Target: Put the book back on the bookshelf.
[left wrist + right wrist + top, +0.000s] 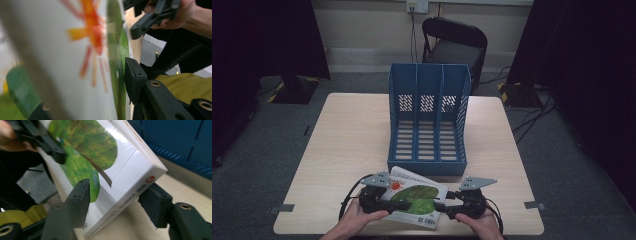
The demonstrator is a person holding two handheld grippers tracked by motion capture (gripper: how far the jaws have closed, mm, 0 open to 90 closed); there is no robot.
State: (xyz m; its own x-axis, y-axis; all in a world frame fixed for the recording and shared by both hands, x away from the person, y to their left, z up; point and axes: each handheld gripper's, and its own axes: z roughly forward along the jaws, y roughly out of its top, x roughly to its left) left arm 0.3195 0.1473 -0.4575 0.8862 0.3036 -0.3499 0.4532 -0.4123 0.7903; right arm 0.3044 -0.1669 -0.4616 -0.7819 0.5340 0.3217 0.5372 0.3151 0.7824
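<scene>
Two grippers met at a book (414,199) before the blue file rack (428,120). The left gripper (384,196) clamped its edge; the right gripper's (443,204) jaws stood apart astride its corner. Closing squarely seemed wise before lifting.

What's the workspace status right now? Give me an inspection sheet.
Surface: light wood table, tape marks at its front corners.
Job's things: book at the front edge; blue three-slot file rack behind it, slots empty.
Clutter: nothing seen.
Grippers: left gripper on the book's left side; right gripper straddling its right edge, jaws apart.
Cables: one trailing from each gripper; more on the floor.
Surroundings: folding chair, dark curtains, grey carpet.
</scene>
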